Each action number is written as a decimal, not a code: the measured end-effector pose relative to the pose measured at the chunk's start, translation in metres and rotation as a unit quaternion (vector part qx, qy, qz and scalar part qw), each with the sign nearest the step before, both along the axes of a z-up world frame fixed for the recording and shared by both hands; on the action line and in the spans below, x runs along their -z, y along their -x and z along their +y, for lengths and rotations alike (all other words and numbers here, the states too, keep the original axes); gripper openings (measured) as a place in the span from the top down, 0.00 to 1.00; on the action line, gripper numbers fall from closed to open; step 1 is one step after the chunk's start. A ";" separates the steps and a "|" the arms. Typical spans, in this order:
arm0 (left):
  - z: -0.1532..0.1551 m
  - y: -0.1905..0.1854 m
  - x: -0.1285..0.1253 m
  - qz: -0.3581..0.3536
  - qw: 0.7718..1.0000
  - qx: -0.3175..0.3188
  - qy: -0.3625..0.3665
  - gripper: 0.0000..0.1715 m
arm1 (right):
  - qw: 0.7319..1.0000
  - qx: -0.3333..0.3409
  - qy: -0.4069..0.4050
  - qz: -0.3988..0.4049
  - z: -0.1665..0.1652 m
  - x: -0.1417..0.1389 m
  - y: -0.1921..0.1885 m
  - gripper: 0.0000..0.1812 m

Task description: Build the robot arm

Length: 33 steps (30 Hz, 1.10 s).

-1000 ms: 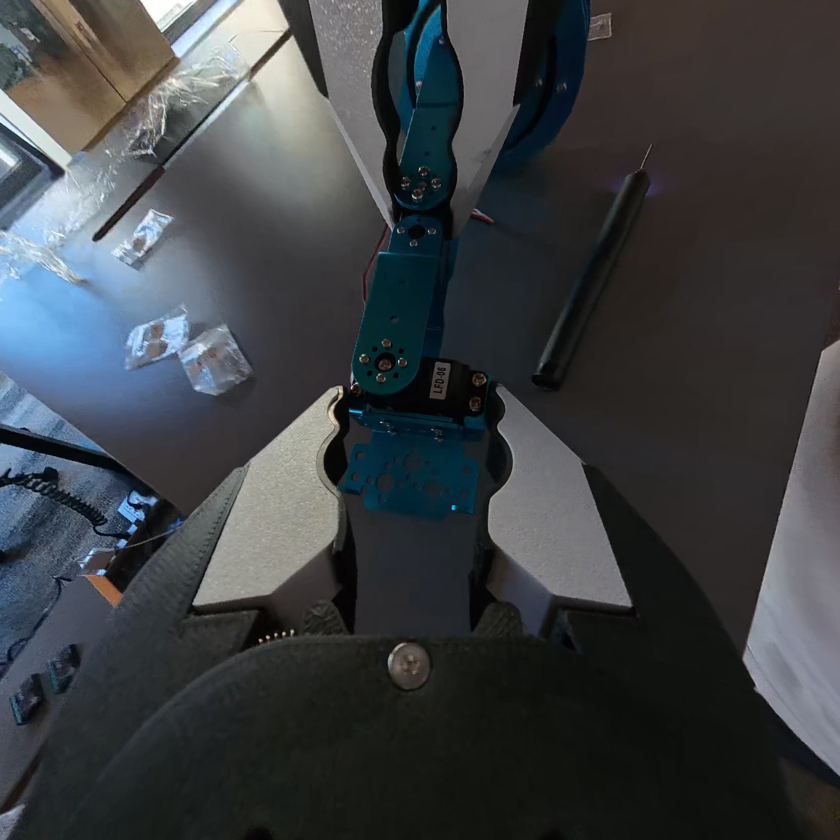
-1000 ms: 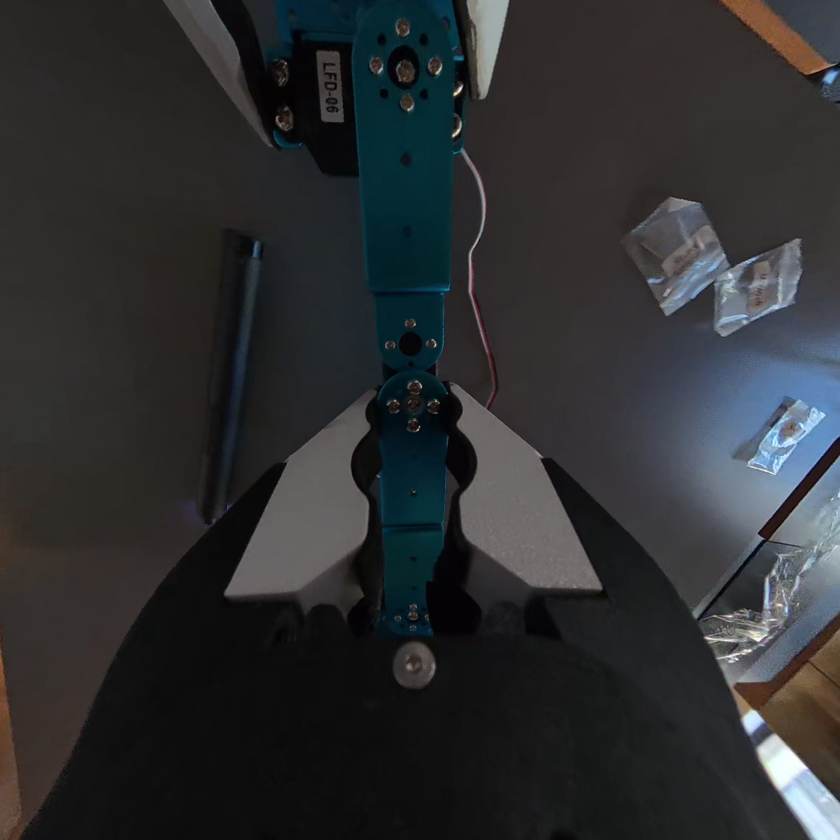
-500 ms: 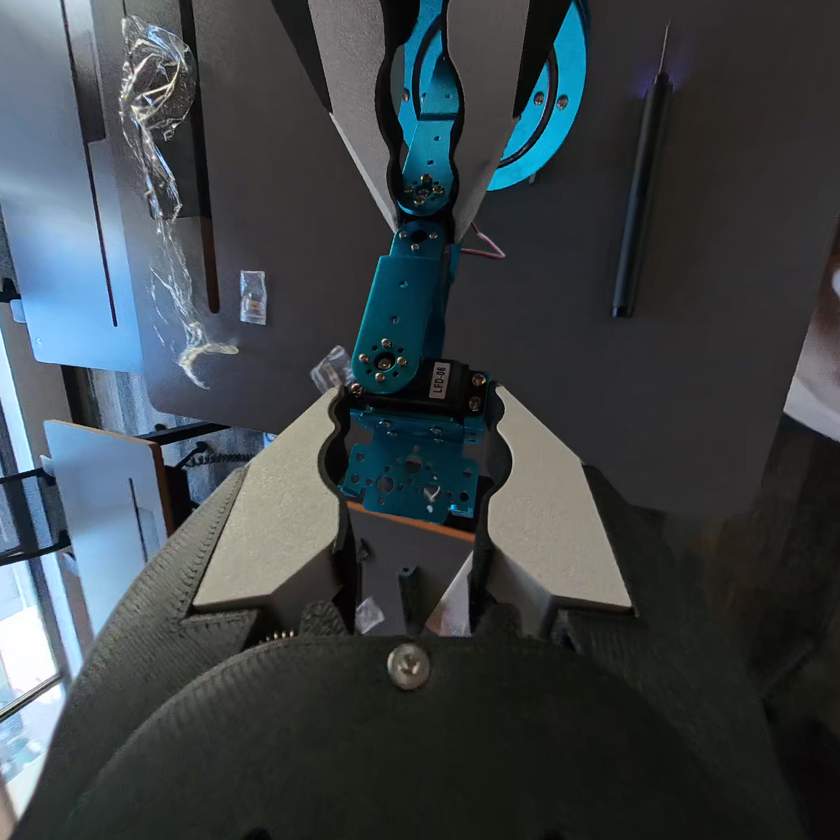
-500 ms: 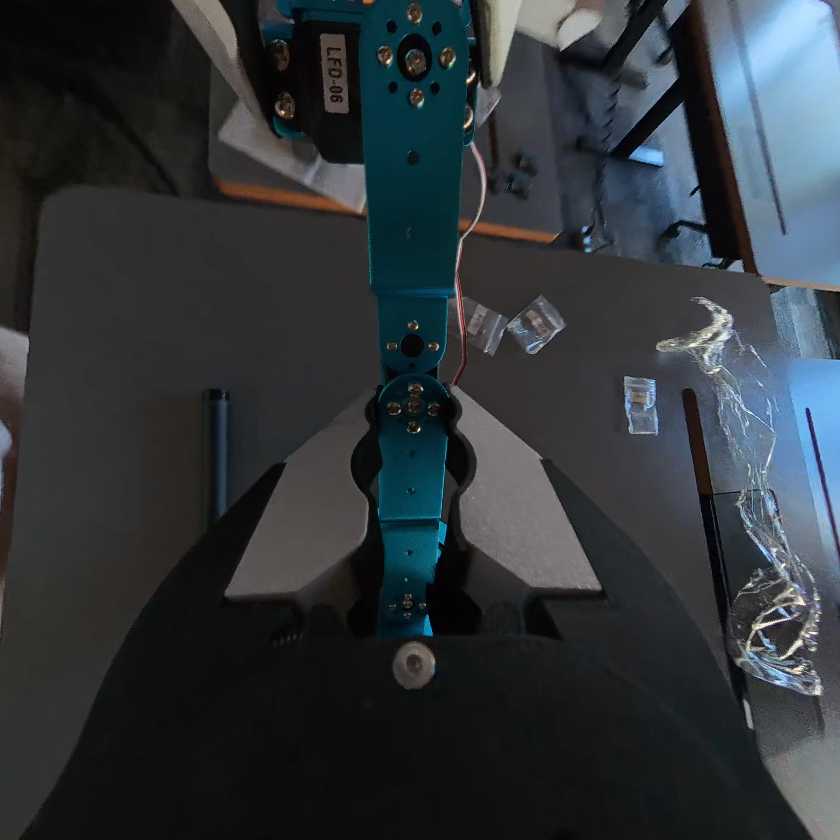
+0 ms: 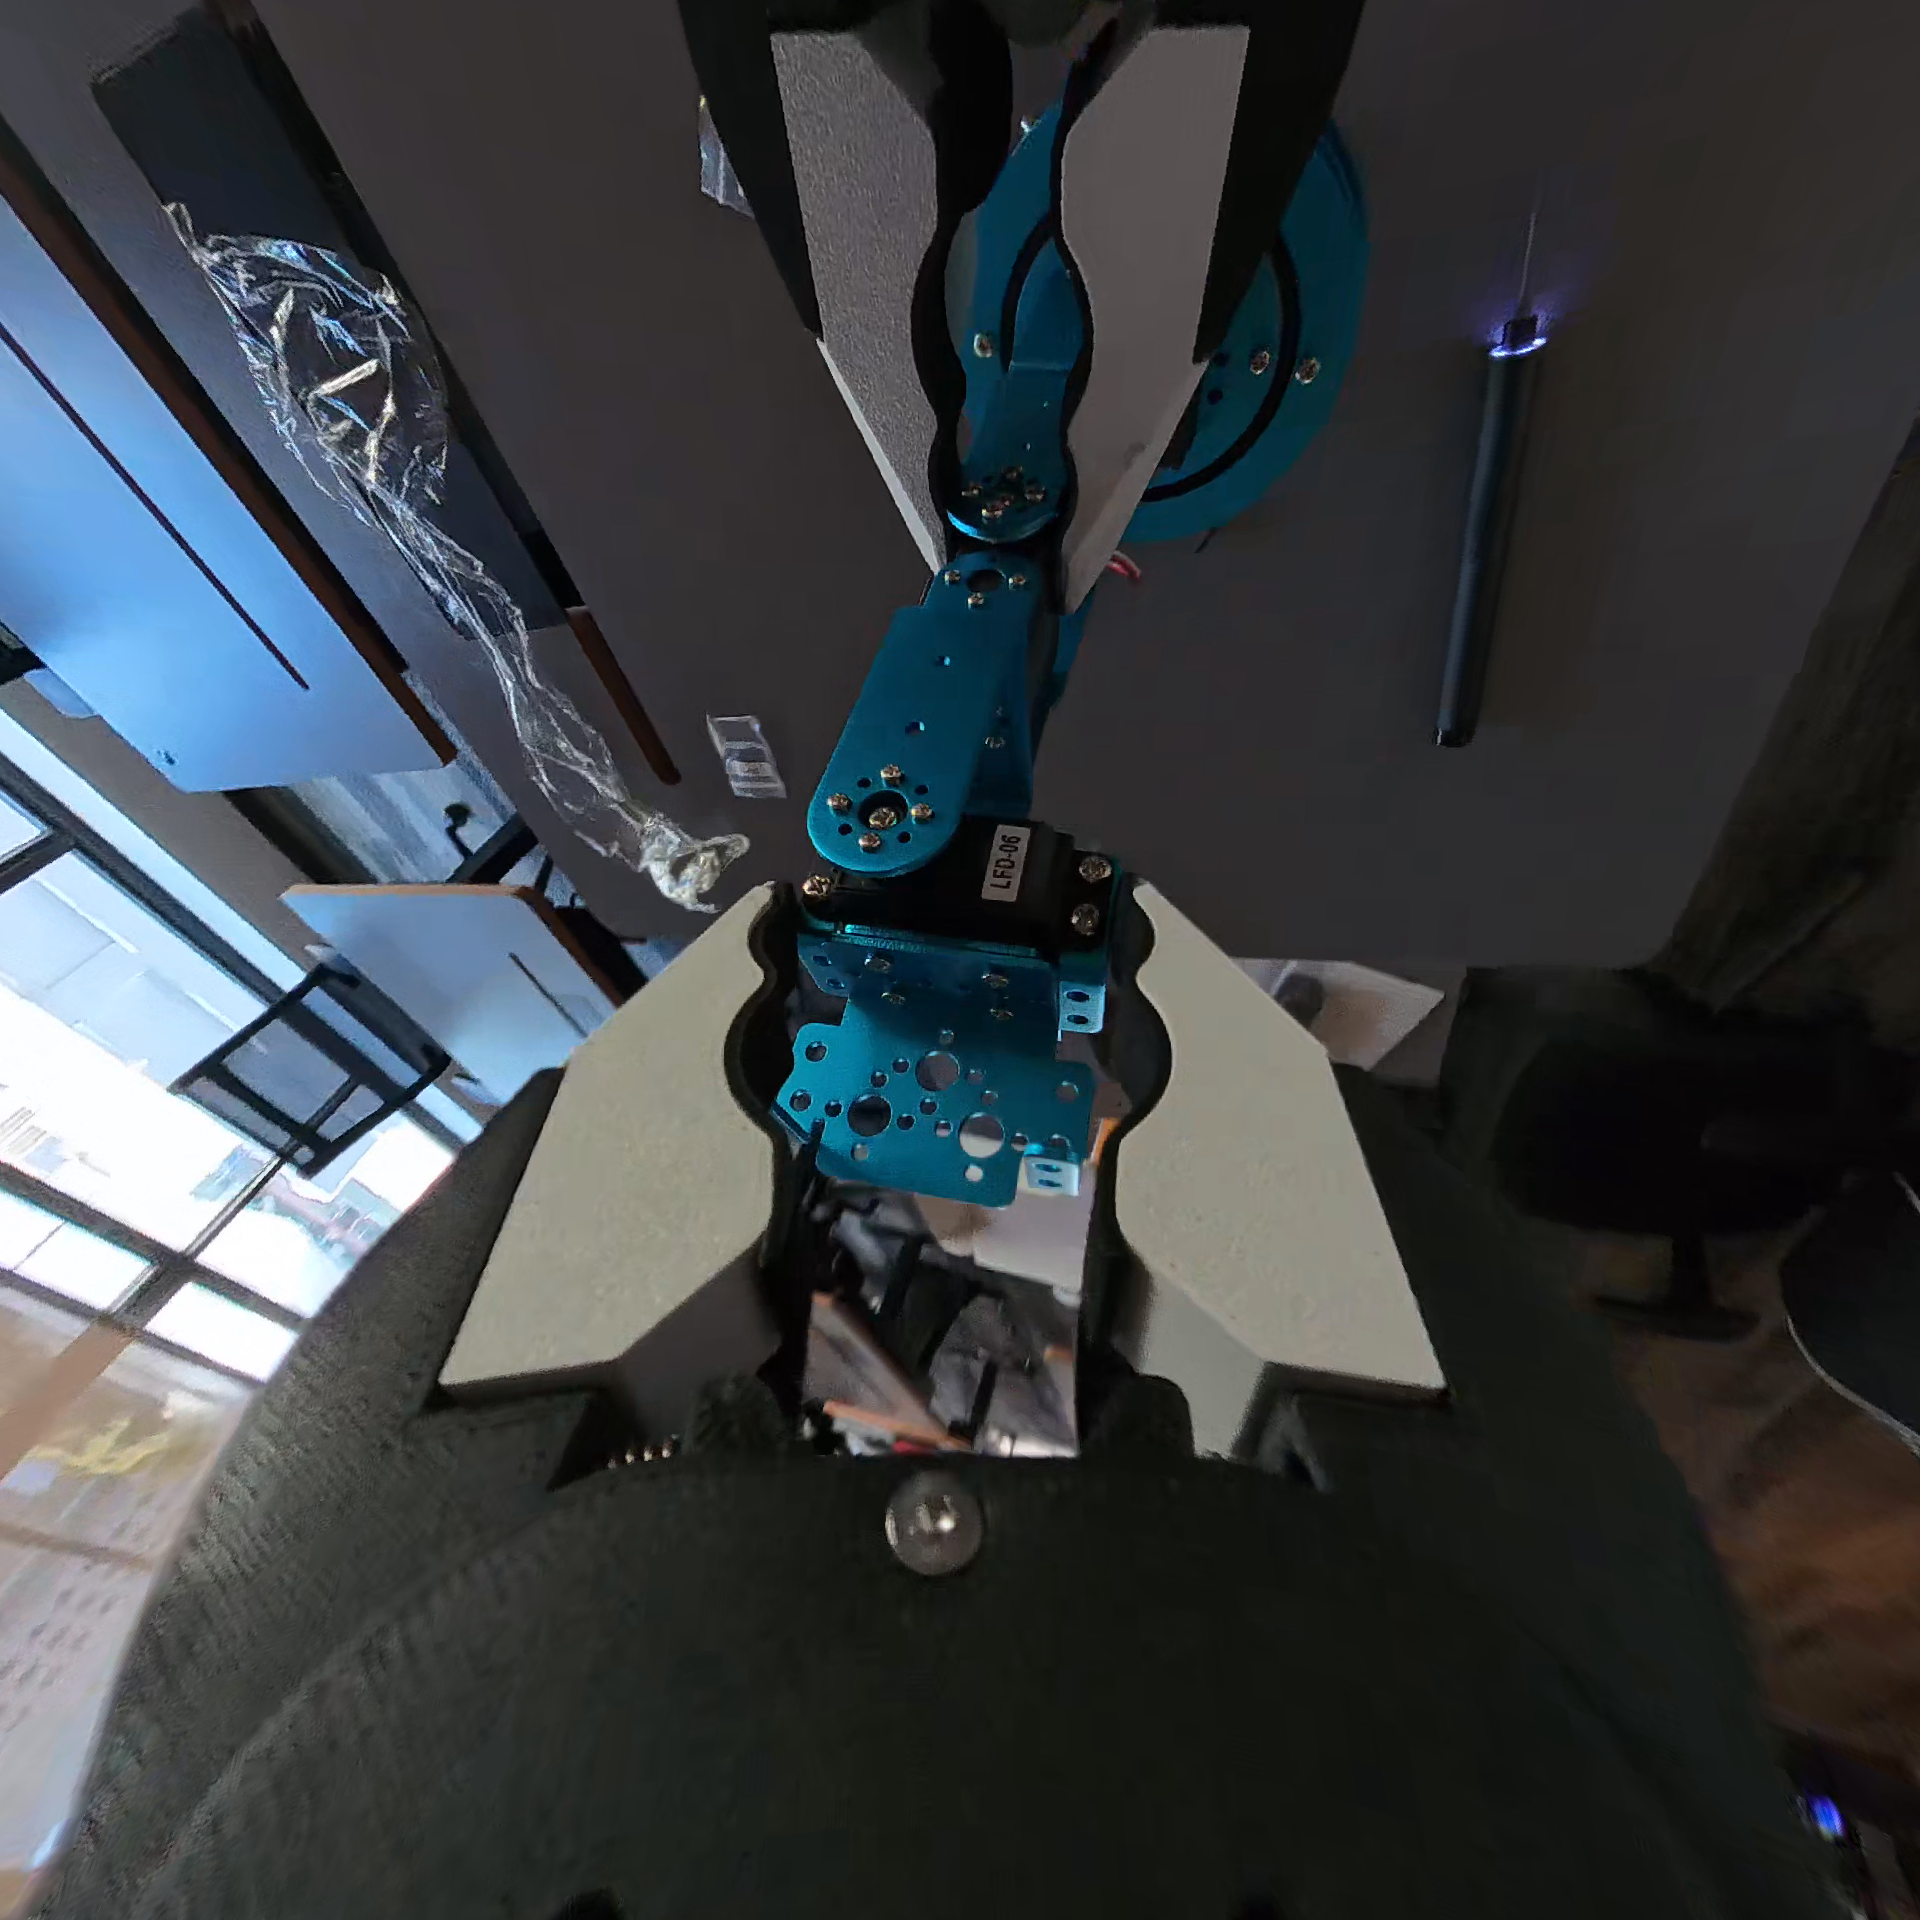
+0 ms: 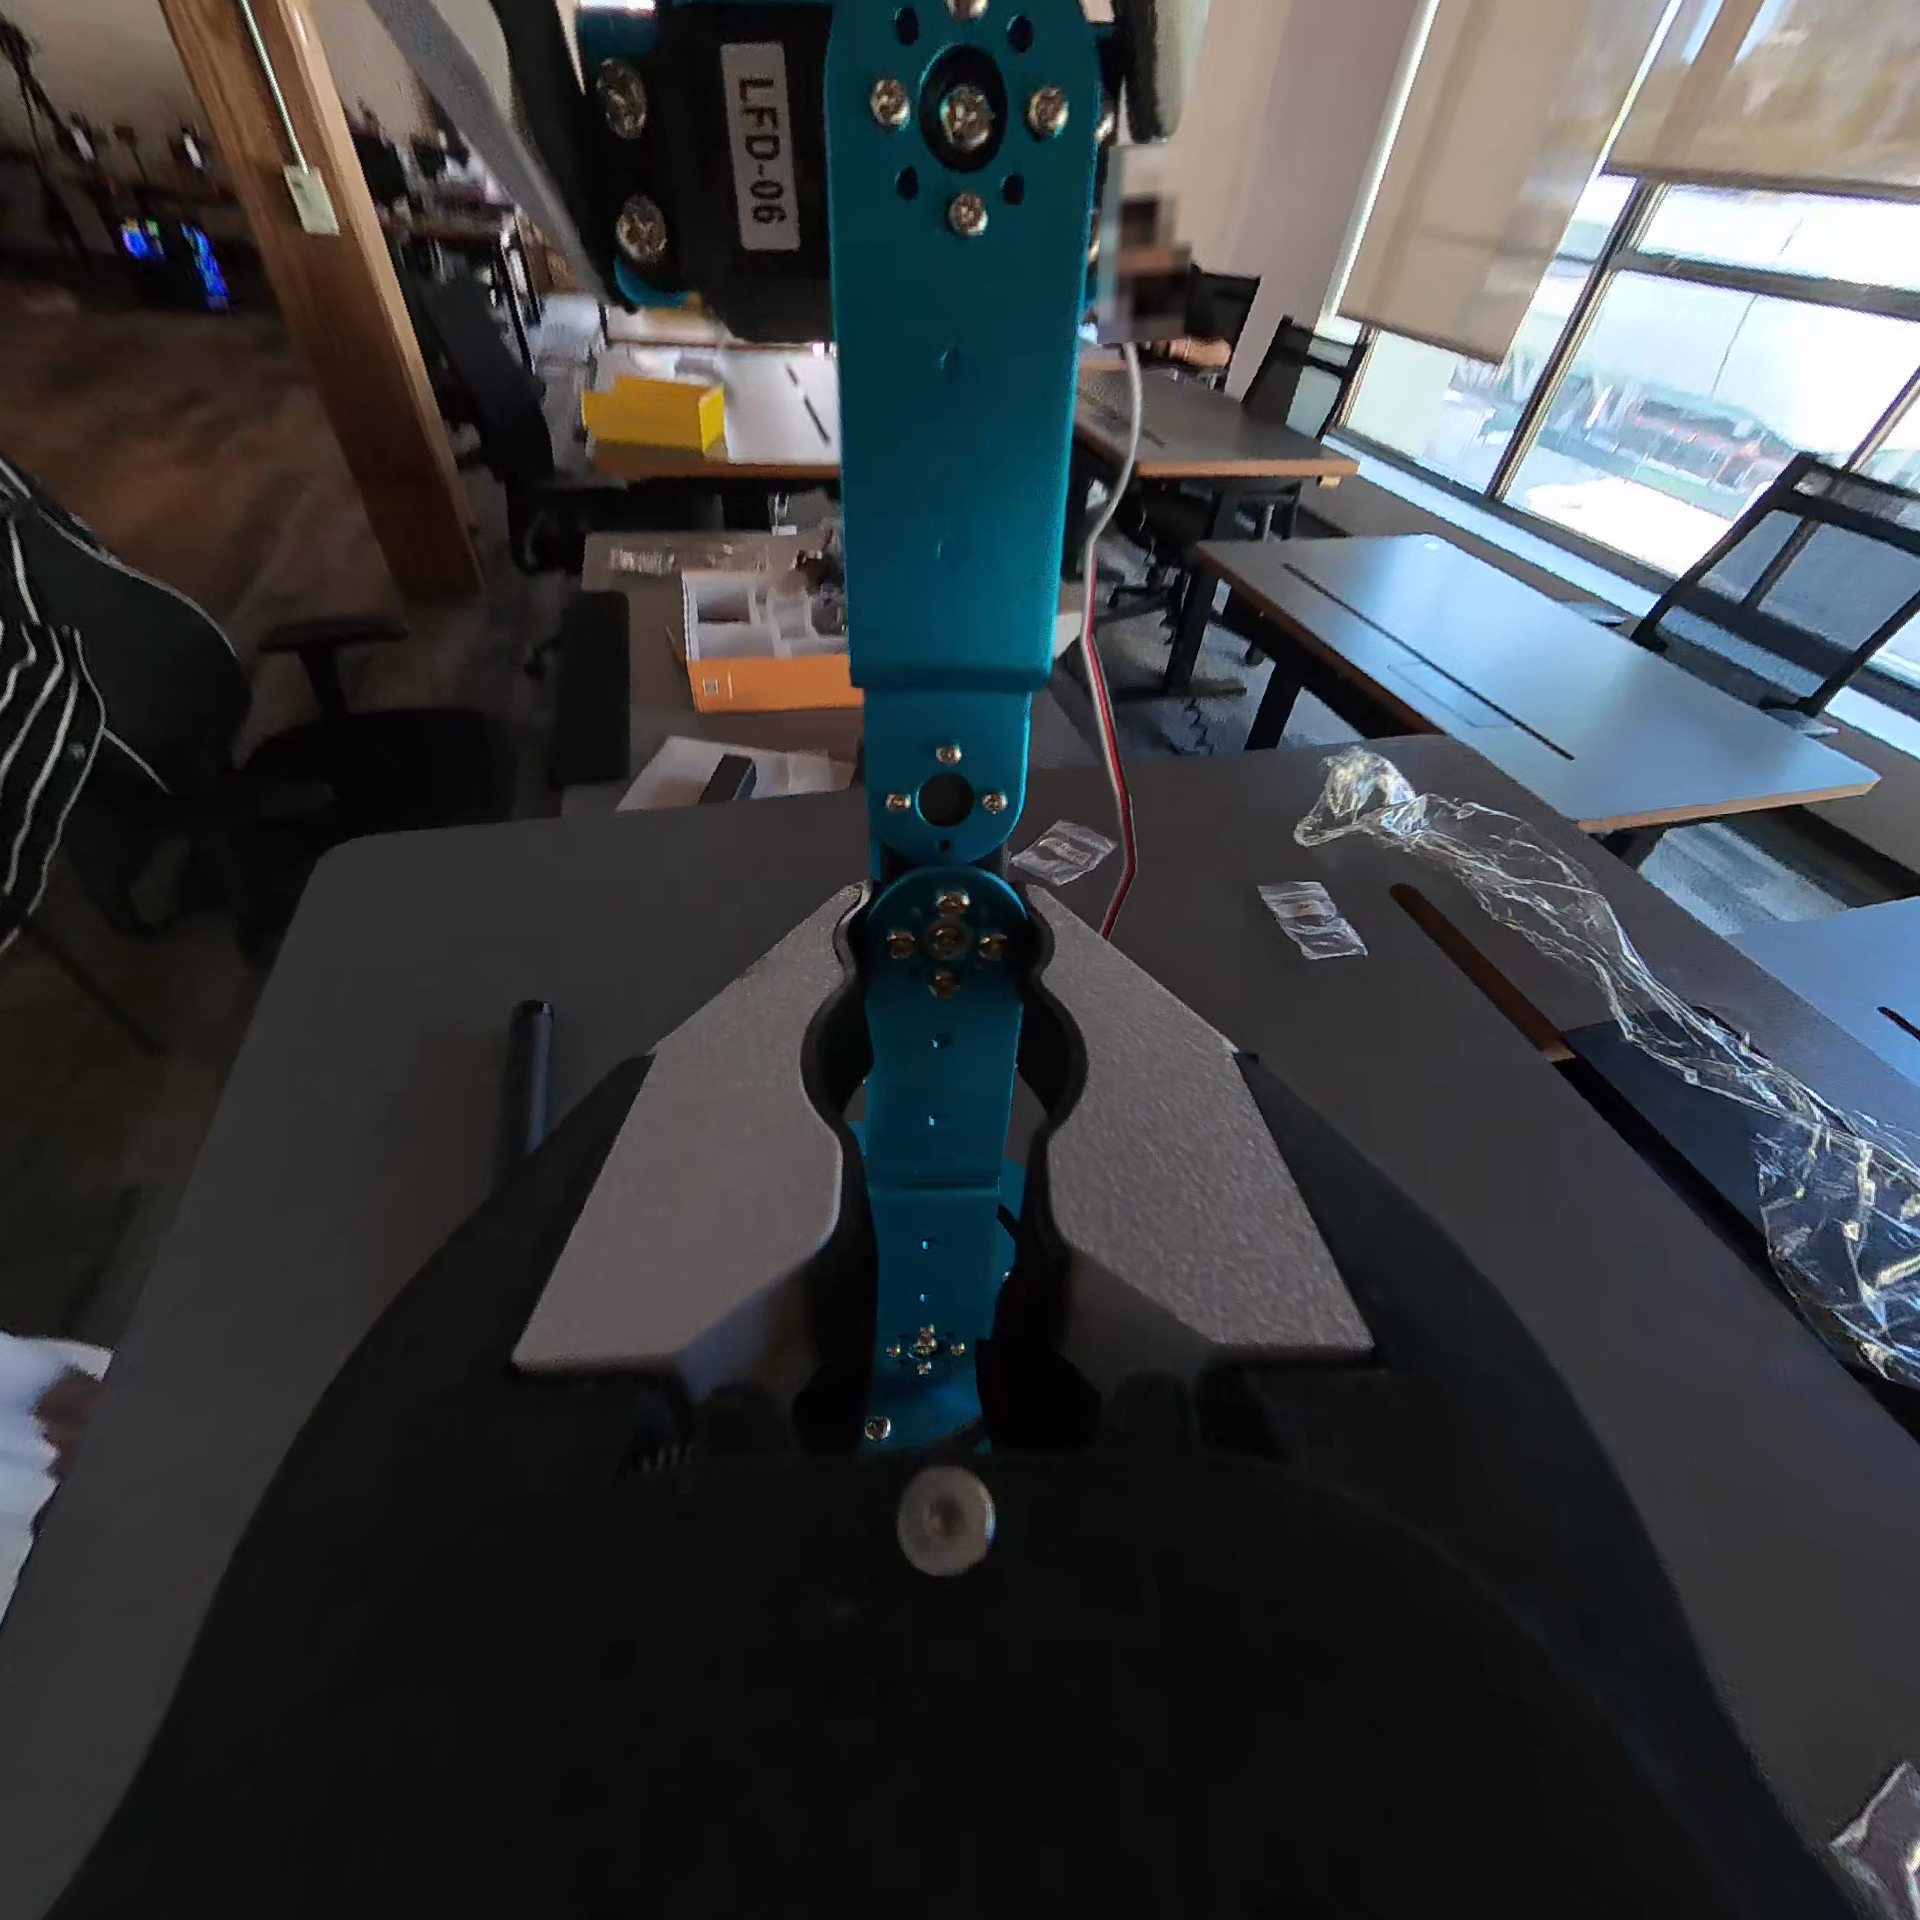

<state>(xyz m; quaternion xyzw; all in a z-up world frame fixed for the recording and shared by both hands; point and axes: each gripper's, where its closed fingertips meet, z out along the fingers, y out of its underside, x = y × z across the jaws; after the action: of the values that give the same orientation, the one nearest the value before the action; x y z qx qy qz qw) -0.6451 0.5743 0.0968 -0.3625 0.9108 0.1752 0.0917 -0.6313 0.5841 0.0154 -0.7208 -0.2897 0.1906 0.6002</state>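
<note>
A blue metal robot arm assembly (image 5: 935,707) with a black servo (image 5: 966,868) is held between both grippers, lifted above a dark grey table (image 6: 416,935). My left gripper (image 5: 951,914) is shut on the servo and its perforated blue bracket (image 5: 925,1101). My right gripper (image 6: 945,935) is shut on the arm's lower blue link (image 6: 940,1091); it also shows at the top of the left wrist view (image 5: 1013,520). The blue round base (image 5: 1268,343) sits behind the right gripper. A red and white wire (image 6: 1117,790) hangs from the arm.
A dark screwdriver (image 5: 1481,540) lies on the table, also seen in the right wrist view (image 6: 530,1070). Crumpled clear plastic wrap (image 6: 1621,997) and small clear bags (image 6: 1309,920) lie to the right. Other desks, chairs, boxes and windows stand beyond. A striped sleeve (image 6: 42,665) is at left. Some 9 centimetres of space lies between my two pairs of fingers. The blue round base (image 5: 1268,343) is about 20 centimetres from my right fingertips and 30 centimetres from my left.
Both grippers have lifted and tilted the blue arm assembly up from the table; the views now show the room beyond. Both grips are unchanged.
</note>
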 end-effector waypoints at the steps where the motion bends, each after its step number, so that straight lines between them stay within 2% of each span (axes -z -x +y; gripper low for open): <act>1: -0.003 -0.006 0.000 0.016 1.000 -0.002 -0.014 0.65 | 1.000 0.001 -0.006 0.010 -0.002 0.000 -0.004 0.87; 7: -0.027 -0.037 0.002 0.041 0.998 -0.010 -0.047 0.64 | 0.998 0.005 -0.022 0.052 -0.019 0.004 -0.026 0.87; 12: -0.036 -0.039 0.004 0.049 0.996 -0.032 -0.064 0.60 | 0.998 0.003 -0.035 0.047 -0.026 0.005 -0.026 0.87; 15: -0.038 -0.040 0.003 0.027 0.996 -0.041 -0.069 0.57 | 0.998 -0.002 -0.035 0.050 -0.027 0.006 -0.026 0.87; 20: -0.041 -0.048 -0.016 -0.058 0.995 -0.054 -0.064 0.50 | 0.998 -0.008 -0.030 0.051 -0.027 0.006 -0.026 0.87; 23: -0.050 -0.050 -0.049 -0.190 0.978 -0.081 -0.015 0.48 | 0.998 -0.009 -0.025 0.052 -0.026 0.006 -0.026 0.87; 25: -0.055 -0.041 -0.074 -0.312 0.943 -0.111 0.030 0.47 | 0.998 -0.010 -0.023 0.053 -0.026 0.006 -0.026 0.87; 27: -0.055 -0.017 -0.083 -0.427 0.887 -0.157 0.076 0.47 | 0.998 -0.011 -0.021 0.055 -0.025 0.006 -0.025 0.87; 28: -0.056 -0.003 -0.078 -0.478 0.853 -0.179 0.111 0.48 | 0.998 -0.011 -0.020 0.055 -0.025 0.005 -0.025 0.87; 31: -0.054 0.023 -0.036 -0.594 0.727 -0.234 0.254 0.56 | 0.998 -0.005 -0.017 0.057 -0.022 0.004 -0.024 0.86; 32: -0.051 0.023 -0.017 -0.612 0.689 -0.248 0.299 0.59 | 0.998 -0.010 -0.014 0.054 -0.023 0.005 -0.022 0.88; 33: -0.044 0.020 0.006 -0.615 0.663 -0.267 0.334 0.62 | 0.999 -0.008 -0.012 0.045 -0.022 0.005 -0.022 0.88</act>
<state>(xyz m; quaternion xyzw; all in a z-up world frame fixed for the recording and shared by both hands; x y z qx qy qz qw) -0.6651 0.5298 0.0906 -0.6214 0.5094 -0.3866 0.4527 -0.6098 0.5625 0.0105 -0.7017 -0.2705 0.2239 0.6200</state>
